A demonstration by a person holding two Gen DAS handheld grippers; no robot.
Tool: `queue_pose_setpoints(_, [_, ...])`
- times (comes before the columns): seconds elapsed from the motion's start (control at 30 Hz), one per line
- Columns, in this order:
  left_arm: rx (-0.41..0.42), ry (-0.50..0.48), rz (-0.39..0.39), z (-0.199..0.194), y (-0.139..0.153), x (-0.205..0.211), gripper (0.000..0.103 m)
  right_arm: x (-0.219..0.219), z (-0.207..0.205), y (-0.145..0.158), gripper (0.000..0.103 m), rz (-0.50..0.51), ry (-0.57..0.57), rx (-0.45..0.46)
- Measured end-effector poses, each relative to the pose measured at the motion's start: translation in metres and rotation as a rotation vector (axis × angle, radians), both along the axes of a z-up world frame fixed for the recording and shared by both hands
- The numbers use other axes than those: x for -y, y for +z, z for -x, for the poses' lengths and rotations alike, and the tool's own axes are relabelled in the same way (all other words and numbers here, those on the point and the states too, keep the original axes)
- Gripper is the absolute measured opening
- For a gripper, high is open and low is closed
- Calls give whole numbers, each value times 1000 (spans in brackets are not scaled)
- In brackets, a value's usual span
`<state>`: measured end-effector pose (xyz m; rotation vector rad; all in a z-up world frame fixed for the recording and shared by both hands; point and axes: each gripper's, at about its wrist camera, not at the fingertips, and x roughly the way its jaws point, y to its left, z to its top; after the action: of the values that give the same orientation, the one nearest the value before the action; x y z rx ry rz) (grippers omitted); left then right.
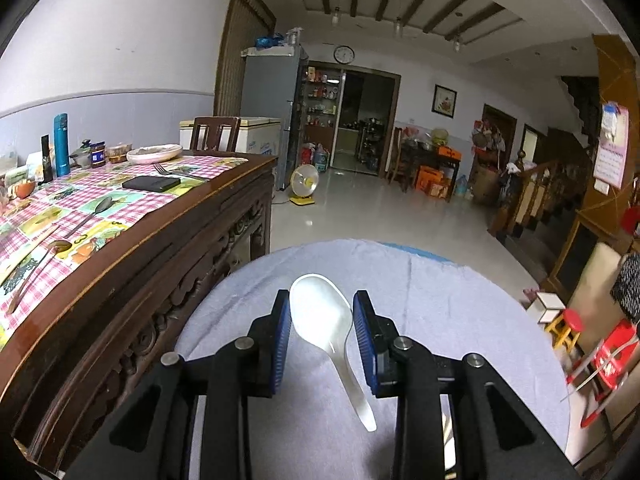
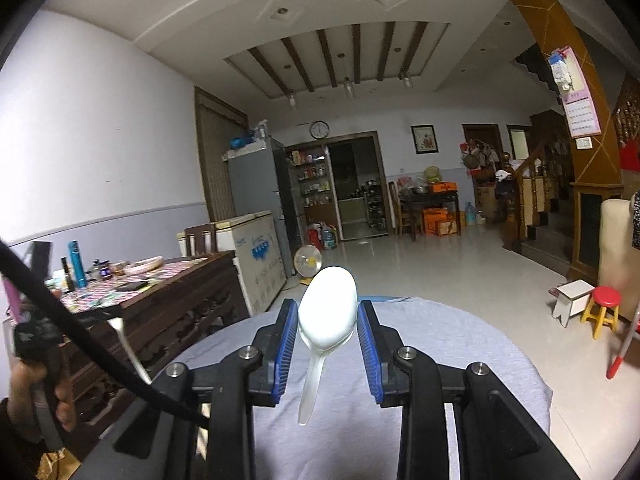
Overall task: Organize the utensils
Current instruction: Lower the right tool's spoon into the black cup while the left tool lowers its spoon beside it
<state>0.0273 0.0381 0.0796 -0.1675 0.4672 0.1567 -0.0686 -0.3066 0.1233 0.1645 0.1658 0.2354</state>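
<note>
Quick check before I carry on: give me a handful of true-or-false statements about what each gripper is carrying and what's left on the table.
1. The left gripper holds a white spoon between its fingers. True.
2. The right gripper is empty. False: it grips a second white spoon, bowl forward, handle hanging below.
3. A metal fork lies on the checked tablecloth. True.
4. The dark wooden table has been cleared of all utensils. False: the fork and a metal spoon lie on it.
5. The blue bottle lies on its side. False: it stands upright.
</note>
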Motion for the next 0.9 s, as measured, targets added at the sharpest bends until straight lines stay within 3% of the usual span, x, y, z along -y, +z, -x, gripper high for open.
queue_pose_setpoints(0.37, [-41,-52,-32,21,-7,42,32,-38,37,-7,33,0,93,-14])
queue_pose_setpoints(0.9, [-32,-72,12,33,-12,45,32,-60,25,-14,33,-12,140,-39])
